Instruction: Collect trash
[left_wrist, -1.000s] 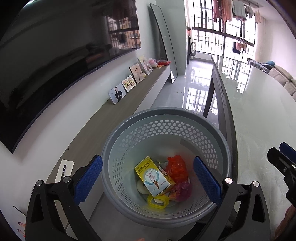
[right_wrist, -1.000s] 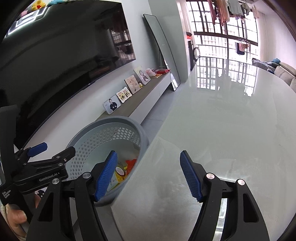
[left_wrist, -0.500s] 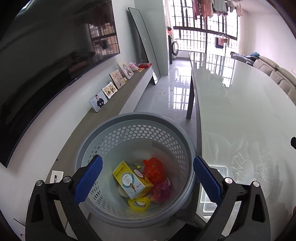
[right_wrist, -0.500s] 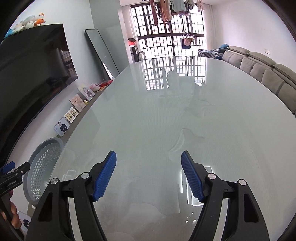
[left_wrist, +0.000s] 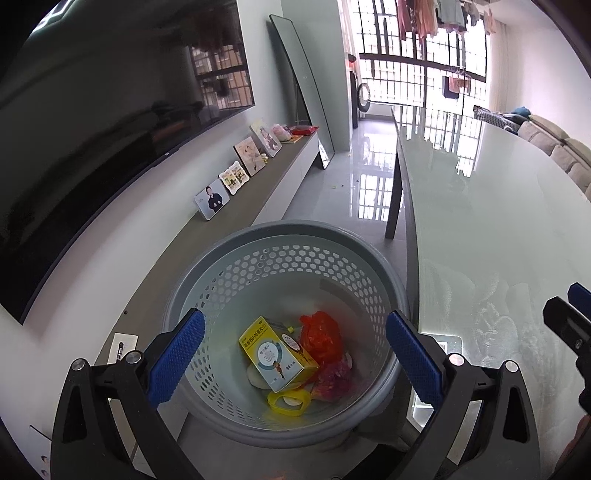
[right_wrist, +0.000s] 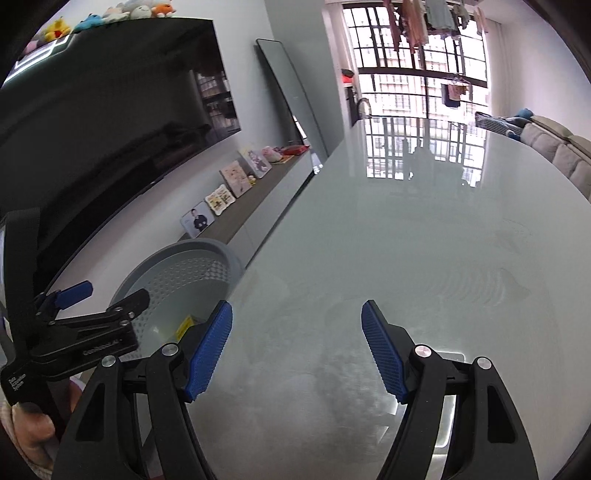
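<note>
- the glass table (right_wrist: 424, 258) fills most of the right wrist view and runs along the right side of the left wrist view (left_wrist: 498, 229); its glossy top mirrors the barred window
- the television (left_wrist: 110, 122) hangs dark on the wall to the left, above a long low shelf (left_wrist: 236, 206) lined with photo frames (left_wrist: 212, 199)
- the grey perforated basket (left_wrist: 236, 280) stands on the floor just beside the table's edge; in the right wrist view only its rim (right_wrist: 207, 245) and part of its wall show past the table
- the left gripper (left_wrist: 293, 360) hangs over the basket's mouth, its blue fingers (left_wrist: 177, 356) spread wide with nothing between them
- the right gripper (right_wrist: 297, 356) sits above the bare table top, fingers (right_wrist: 384, 356) likewise spread apart and empty
- the trash lies at the basket's bottom: a yellow box (left_wrist: 277, 354) tilted on top; a red crumpled bag (left_wrist: 321, 338) touching its right side; a pink wrapper (left_wrist: 334, 380) below the bag; a yellow ring-shaped piece (left_wrist: 288, 400) nearest the camera
</note>
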